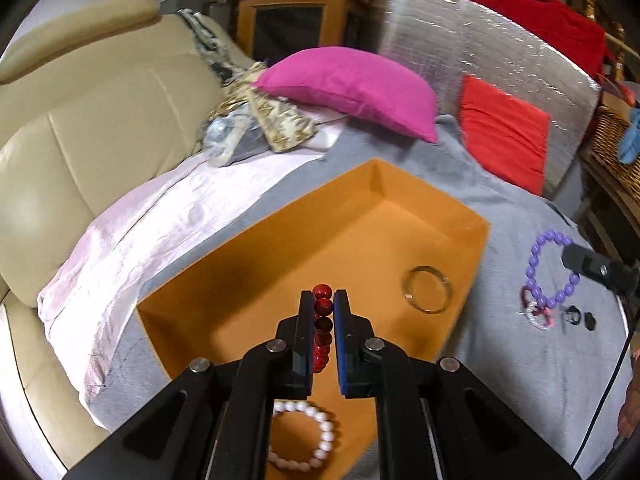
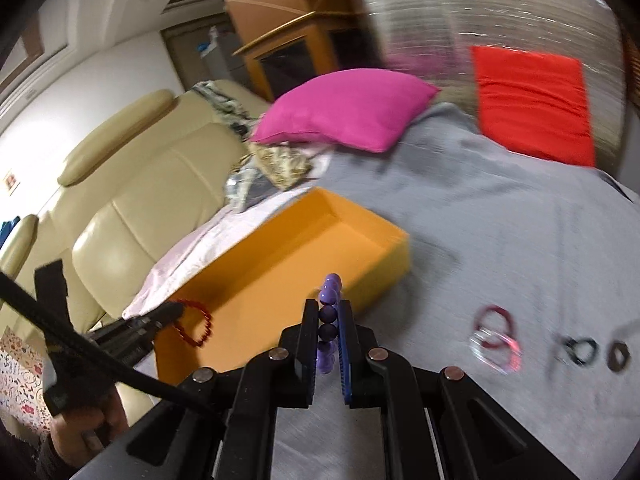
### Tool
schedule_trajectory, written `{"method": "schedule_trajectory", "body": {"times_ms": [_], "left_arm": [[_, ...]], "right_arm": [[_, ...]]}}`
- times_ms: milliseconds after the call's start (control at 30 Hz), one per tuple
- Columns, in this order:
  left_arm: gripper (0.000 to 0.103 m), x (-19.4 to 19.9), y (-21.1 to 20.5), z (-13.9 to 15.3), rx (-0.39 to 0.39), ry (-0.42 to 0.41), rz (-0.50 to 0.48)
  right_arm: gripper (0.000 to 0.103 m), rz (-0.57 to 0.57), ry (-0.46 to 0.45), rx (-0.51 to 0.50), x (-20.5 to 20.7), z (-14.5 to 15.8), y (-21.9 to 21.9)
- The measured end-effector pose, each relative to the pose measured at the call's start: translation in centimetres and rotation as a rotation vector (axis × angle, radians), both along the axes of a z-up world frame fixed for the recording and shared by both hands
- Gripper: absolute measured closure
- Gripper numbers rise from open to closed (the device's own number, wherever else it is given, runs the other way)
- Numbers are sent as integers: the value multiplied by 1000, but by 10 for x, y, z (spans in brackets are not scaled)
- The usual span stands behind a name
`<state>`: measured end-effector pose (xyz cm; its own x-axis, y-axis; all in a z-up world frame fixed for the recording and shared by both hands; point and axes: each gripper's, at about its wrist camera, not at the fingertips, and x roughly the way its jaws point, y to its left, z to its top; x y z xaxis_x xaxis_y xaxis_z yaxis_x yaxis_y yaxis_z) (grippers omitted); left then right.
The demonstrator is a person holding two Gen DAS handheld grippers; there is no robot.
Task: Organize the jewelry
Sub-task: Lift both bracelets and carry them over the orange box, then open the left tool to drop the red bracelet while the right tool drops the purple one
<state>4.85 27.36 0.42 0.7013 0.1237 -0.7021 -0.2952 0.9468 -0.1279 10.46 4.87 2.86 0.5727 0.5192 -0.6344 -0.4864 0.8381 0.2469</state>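
Note:
An open orange box point(image 1: 464, 240) point(image 2: 396, 248) lies on a grey blanket. My left gripper point(image 1: 323, 304) is shut on a red bead bracelet point(image 1: 322, 328) and holds it over the box; from the right wrist view the bracelet point(image 2: 198, 326) hangs from that gripper point(image 2: 176, 312) above the box floor. A clear bangle point(image 1: 428, 289) and a white pearl bracelet point(image 1: 316, 436) lie inside the box. My right gripper point(image 2: 329, 304) is shut on a purple bead bracelet point(image 2: 329, 320) point(image 1: 544, 272), right of the box.
On the blanket point(image 2: 480, 220) right of the box lie a dark red ring with a clear one point(image 2: 496, 336) and small dark rings point(image 2: 580, 350). A pink pillow point(image 1: 352, 88), a red cushion point(image 1: 504, 132) and a cream sofa point(image 1: 72, 152) stand behind.

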Motion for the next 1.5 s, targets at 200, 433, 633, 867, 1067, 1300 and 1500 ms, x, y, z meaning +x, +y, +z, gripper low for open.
{"method": "schedule_trajectory", "body": {"times_ms": [200,433,633,867,1067,1300,1500], "left_arm": [[94,4,18,-14,-2,39,60],[94,14,36,-33,-33,84,128],[94,16,47,-44,-42,110,162],[94,18,56,-51,-44,127,189],[94,18,56,-54,-45,138,190],[93,17,58,-54,-41,149,217],[34,10,56,-46,-6,120,245]], "right_arm": [[93,57,43,-35,38,-18,59],[93,106,87,-128,71,-47,107],[93,125,114,-181,88,-67,129],[93,127,133,-235,99,-82,143],[93,114,151,-230,107,-86,145],[39,82,144,-189,111,-80,133],[39,52,128,-129,103,-65,100]]}}
